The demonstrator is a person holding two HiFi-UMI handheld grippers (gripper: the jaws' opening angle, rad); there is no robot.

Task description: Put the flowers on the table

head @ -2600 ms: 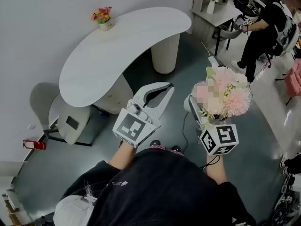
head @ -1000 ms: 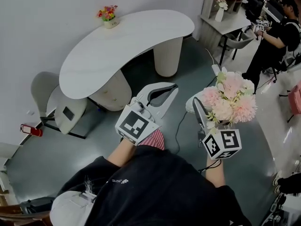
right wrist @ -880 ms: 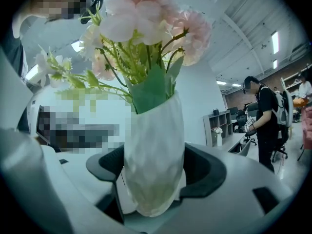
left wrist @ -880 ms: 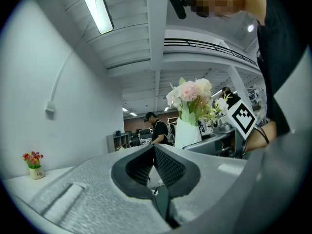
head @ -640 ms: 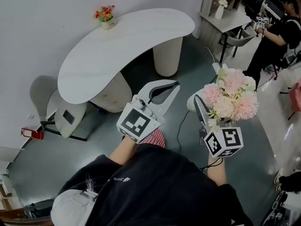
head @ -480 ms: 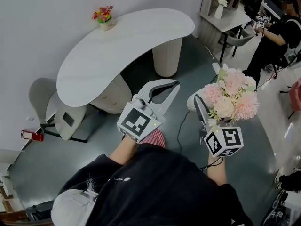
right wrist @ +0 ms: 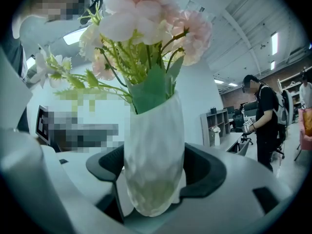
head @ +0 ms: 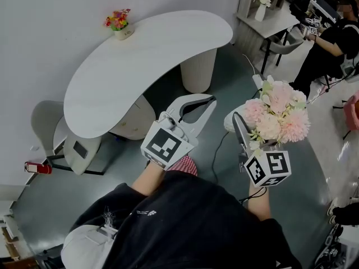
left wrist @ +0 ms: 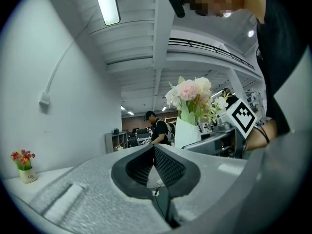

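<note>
A bunch of pale pink flowers [head: 277, 112] stands in a white vase [right wrist: 154, 160]. My right gripper [head: 249, 129] is shut on that vase, whose body sits between the dark pads [right wrist: 204, 169], and holds it upright over the floor. My left gripper [head: 208, 101] is shut with nothing in it, its tips meeting at the front [left wrist: 153, 149]. The white kidney-shaped table [head: 146, 52] lies ahead and to the left, some way beyond both grippers. The flowers [left wrist: 191, 95] also show in the left gripper view.
A small pot of red and yellow flowers [head: 118, 22] stands on the table's far left corner. A grey chair [head: 49, 122] sits left of the table. A cable [head: 216, 150] and power strip [head: 257, 80] lie on the floor. A person [head: 331, 29] stands by a desk [head: 263, 18] at back right.
Both grippers keep their pose and the right one keeps its hold on the vase. The table and chair have drifted slightly left in the head view.
</note>
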